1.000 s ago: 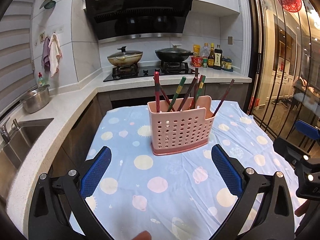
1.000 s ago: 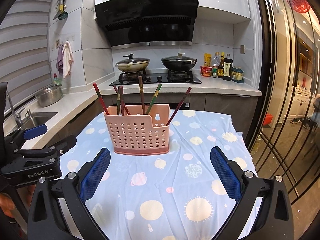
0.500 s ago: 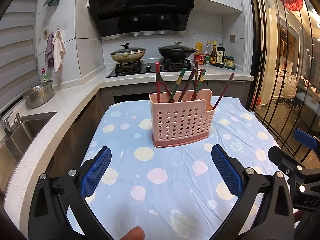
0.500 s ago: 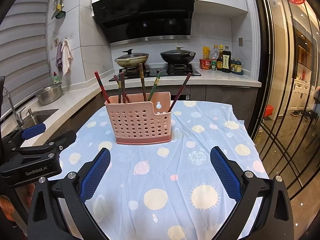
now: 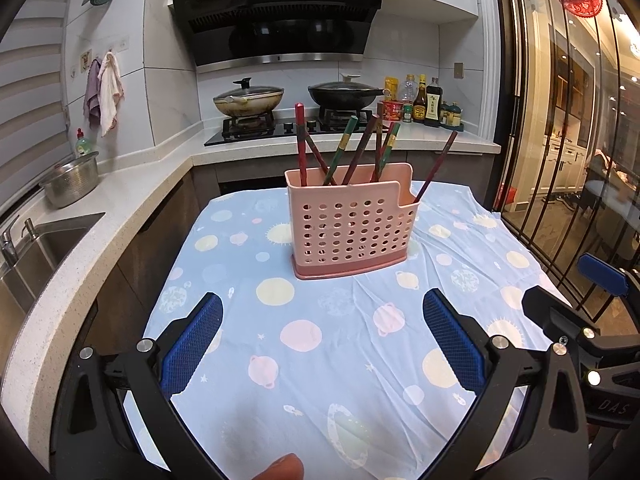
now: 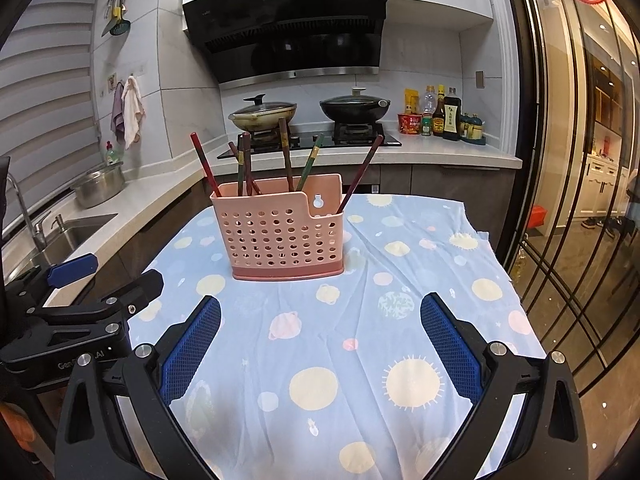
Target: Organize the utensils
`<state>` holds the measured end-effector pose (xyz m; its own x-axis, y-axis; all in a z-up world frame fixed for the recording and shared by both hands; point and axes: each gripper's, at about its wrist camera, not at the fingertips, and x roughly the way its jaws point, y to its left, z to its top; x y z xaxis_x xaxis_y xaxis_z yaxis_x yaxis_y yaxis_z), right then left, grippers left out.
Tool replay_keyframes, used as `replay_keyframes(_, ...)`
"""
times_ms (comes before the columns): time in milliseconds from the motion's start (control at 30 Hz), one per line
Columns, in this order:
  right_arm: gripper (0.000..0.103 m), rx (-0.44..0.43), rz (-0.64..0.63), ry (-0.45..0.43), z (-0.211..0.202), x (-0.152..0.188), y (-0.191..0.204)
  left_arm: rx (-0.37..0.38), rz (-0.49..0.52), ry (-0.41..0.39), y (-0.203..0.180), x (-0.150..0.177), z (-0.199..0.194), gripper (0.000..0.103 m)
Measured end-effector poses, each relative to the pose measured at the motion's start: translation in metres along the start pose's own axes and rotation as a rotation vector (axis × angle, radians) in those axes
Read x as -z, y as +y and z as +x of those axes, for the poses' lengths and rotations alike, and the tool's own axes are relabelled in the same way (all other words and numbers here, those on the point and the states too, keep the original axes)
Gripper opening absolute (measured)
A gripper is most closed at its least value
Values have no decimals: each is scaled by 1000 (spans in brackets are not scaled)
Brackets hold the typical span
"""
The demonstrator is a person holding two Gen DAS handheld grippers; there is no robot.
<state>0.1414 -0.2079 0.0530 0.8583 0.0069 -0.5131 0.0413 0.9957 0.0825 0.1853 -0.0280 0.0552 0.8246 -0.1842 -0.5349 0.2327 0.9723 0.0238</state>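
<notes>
With the pink holder (image 5: 352, 232) standing mid-tablecloth (image 5: 312, 320) and all chopsticks (image 5: 362, 152) already seen upright inside it, both left tongs (image 5: 320, 344) and right tongs (image 6: 318, 344) are held wide open, empty, short of the holder; the task is judged essentially finished, with only withdrawal or regrouping by pair left.

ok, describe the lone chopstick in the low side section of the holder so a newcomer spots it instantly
Find the table with the blue planet-print cloth; the pink perforated holder stands near its far end. The holder steps down to a lower section at one end, and a single dark red chopstick leans outward from it, away from the cluster of chopsticks in the taller part.
</notes>
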Motion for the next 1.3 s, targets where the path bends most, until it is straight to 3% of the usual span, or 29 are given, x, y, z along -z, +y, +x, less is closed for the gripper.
replay_keyframes(1300, 96, 8, 10, 8, 2, 8, -4, -30, -14, 21, -3, 8, 7, 96)
